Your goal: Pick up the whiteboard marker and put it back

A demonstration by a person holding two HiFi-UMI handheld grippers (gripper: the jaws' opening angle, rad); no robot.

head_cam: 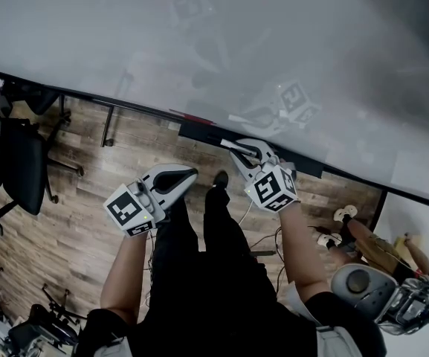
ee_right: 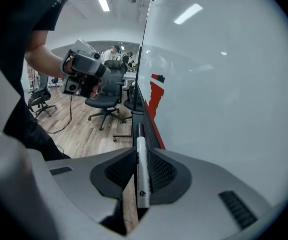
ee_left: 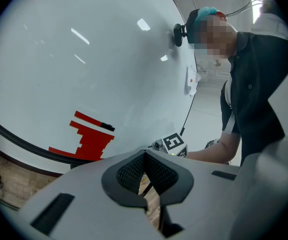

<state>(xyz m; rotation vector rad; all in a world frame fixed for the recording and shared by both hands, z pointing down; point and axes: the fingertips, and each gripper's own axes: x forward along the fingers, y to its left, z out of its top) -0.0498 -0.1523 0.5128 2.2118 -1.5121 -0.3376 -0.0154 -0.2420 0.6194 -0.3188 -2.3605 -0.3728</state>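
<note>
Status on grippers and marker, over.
Right gripper shut on whiteboard marker, close to tray. Left gripper shut, empty. No obstruction seen.

Whiteboard marker (ee_right: 142,174) is being held between the jaws of the right gripper (head_cam: 238,153), at the tray (head_cam: 203,134) under the whiteboard (head_cam: 199,43). The left gripper (head_cam: 186,175) is being held to its left, apart from the tray. An office chair (head_cam: 22,166) is being shown further left, on the floor (head_cam: 73,214).

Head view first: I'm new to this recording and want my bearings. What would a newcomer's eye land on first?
The large whiteboard fills the top of the head view, with a red stepped shape near its lower edge. Next, the right gripper stands out, its fingers clamped on the whiteboard marker by the board's black tray.
</note>
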